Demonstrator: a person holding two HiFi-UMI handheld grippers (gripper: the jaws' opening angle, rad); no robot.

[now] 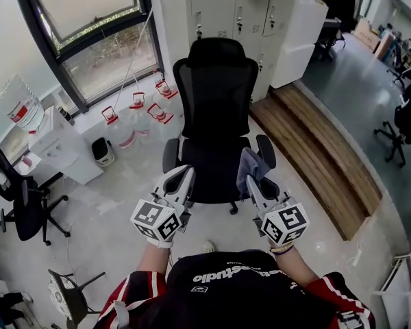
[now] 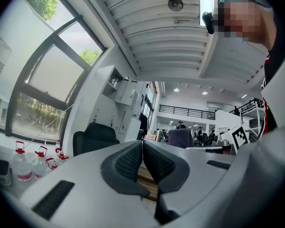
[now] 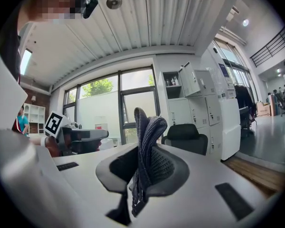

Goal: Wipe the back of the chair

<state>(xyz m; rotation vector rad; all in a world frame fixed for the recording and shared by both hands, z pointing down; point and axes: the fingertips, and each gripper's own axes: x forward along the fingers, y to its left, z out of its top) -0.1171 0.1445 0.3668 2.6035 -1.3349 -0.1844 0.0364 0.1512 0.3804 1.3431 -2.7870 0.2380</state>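
Right tool [image 3: 145, 152] is clamped on a folded grey cloth [image 3: 150, 123] that stands up between its jaws. Beside it, the left tool [image 2: 142, 152] has its jaws pressed together with nothing between them. Both are held out in front of the person, near the front edge of the black office chair [image 1: 216, 94], which stands on the pale floor [image 1: 116, 204] facing the person, its mesh back upright on the far side and apart from both tools.
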